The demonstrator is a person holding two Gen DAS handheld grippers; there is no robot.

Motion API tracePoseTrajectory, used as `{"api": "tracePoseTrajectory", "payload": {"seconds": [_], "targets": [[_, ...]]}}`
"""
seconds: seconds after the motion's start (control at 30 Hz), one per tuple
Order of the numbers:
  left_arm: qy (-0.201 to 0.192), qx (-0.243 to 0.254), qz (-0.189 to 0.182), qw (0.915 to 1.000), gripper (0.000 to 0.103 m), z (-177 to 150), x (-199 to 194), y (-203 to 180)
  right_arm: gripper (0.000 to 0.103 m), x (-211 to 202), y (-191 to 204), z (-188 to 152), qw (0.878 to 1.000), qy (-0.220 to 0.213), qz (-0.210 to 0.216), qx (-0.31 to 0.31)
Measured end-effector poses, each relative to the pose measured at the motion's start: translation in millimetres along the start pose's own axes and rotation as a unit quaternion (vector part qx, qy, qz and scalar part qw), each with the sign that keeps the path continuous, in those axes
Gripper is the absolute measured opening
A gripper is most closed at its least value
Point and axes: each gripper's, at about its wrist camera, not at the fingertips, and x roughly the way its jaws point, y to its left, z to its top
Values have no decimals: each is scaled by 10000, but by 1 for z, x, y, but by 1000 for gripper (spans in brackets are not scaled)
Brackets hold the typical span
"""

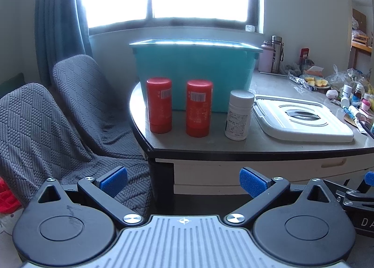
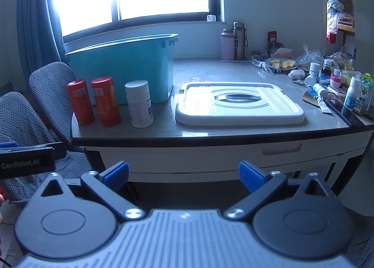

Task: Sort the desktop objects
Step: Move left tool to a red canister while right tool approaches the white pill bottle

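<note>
Two red canisters and a white pill bottle stand in a row near the table's front left corner, before a teal storage bin. The bin's white lid lies flat to their right. My left gripper is open and empty, held below and in front of the table edge. My right gripper is open and empty too, also short of the table. From the right wrist I see the canisters, bottle, bin and lid.
Small bottles, tubes and packets crowd the table's right end, with a plate of cut fruit and two flasks at the back. Two grey covered chairs stand left of the table. A drawer front runs under the edge.
</note>
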Motion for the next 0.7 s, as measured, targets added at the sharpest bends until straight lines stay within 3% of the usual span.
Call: {"api": "tracePoseTrajectory", "payload": {"seconds": [0.7], "targets": [[-7,58,110,9999,102,10,24,2,101,27,25,8,9998,-62,187,-74]]}}
